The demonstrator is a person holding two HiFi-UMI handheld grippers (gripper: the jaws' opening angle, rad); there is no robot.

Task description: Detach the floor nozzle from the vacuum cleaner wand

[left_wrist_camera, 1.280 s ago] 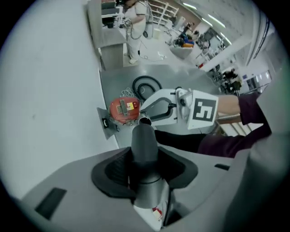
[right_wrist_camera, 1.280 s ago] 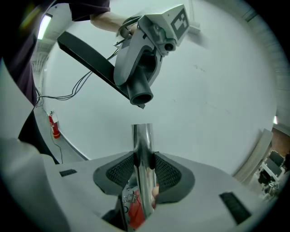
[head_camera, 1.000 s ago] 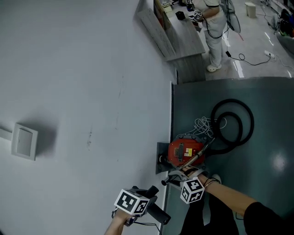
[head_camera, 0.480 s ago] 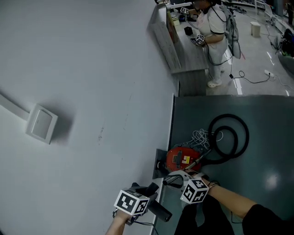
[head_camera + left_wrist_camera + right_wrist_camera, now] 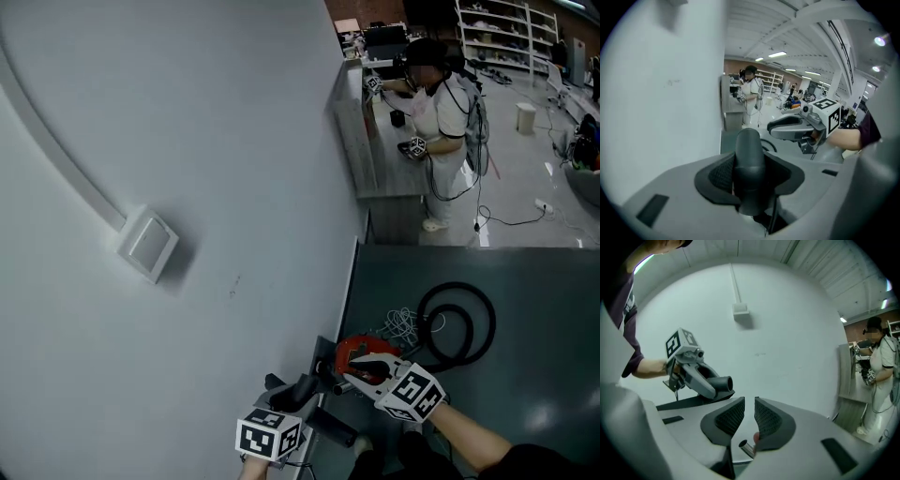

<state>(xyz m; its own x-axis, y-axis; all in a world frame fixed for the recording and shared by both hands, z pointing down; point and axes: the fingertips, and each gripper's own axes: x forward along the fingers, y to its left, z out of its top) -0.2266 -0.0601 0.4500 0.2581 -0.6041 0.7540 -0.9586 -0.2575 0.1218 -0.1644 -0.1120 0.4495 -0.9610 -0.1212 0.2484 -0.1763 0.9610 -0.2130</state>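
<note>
My left gripper (image 5: 292, 398) is shut on the dark round neck (image 5: 750, 154) of the floor nozzle. The nozzle's flat black foot (image 5: 693, 401) hangs under that gripper, lifted off the floor near the wall. My right gripper (image 5: 354, 367) hovers above the red vacuum body (image 5: 364, 350), level with the left one. Its jaws are closing, and the ribbed pads (image 5: 729, 417) stand a narrow gap apart with nothing between them. A bare metal tube end (image 5: 742, 445) shows low behind the pads. The black hose (image 5: 457, 323) lies coiled on the dark floor.
A pale wall (image 5: 169, 169) with a small box (image 5: 148, 244) fills the left. A white cord (image 5: 403, 323) lies by the vacuum. A person in white (image 5: 441, 122) stands at a grey counter (image 5: 361, 141) at the far end.
Both grippers have risen, and the head view has tilted up toward the room. The right gripper has left the wand by the red body, and its jaws have narrowed.
</note>
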